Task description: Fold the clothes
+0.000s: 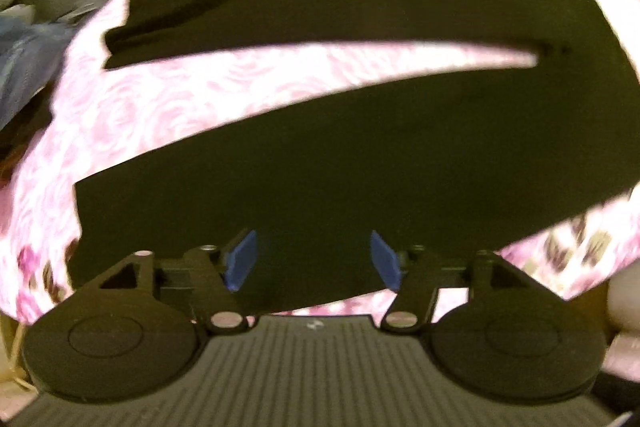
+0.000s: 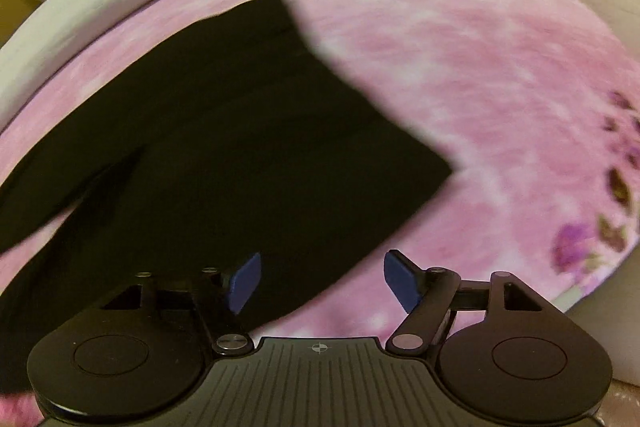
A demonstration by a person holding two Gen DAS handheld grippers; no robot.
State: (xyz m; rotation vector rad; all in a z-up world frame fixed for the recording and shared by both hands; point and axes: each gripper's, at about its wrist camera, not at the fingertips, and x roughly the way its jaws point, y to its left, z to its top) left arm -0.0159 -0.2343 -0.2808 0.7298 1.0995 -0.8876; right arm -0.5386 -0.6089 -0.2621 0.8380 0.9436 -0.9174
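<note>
left gripper spread wide, empty, over black trousers flat on pink rose-print bedsheet. right gripper likewise agape at waist corner. dark clothes pile far left.

A bed with a pink rose-printed cover carries flat black trousers, and crumpled dark blue clothing lies at its left edge.

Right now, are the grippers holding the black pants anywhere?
No. The left gripper and right gripper are both open, with nothing between them, above the black pants spread on the pink floral bedspread.
</note>
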